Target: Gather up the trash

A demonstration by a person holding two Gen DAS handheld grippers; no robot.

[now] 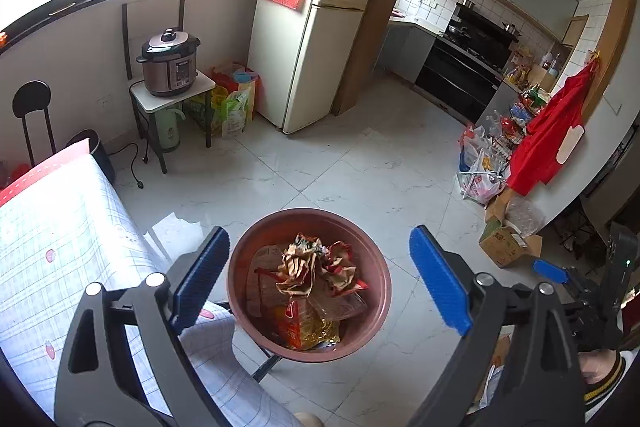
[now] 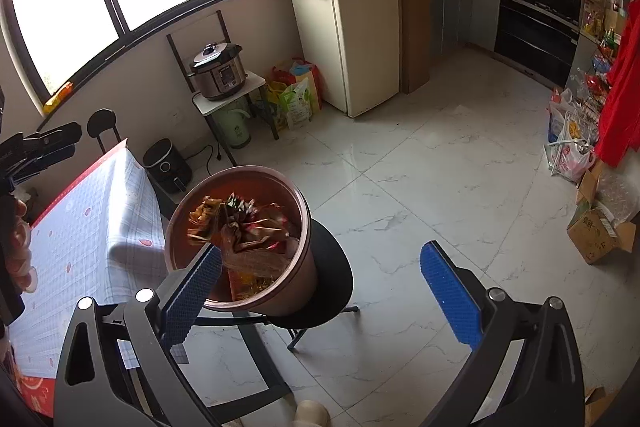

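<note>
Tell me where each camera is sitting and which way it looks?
Left wrist view: sits on the left gripper, looking down at the brown bin of wrappers; its open blue fingers show, plus the right gripper at the right edge.
Right wrist view: sits on the right gripper, looking down past the bin on its black stool; open fingers and a hand show.
Both share the bin, fridge, cooker and table.
</note>
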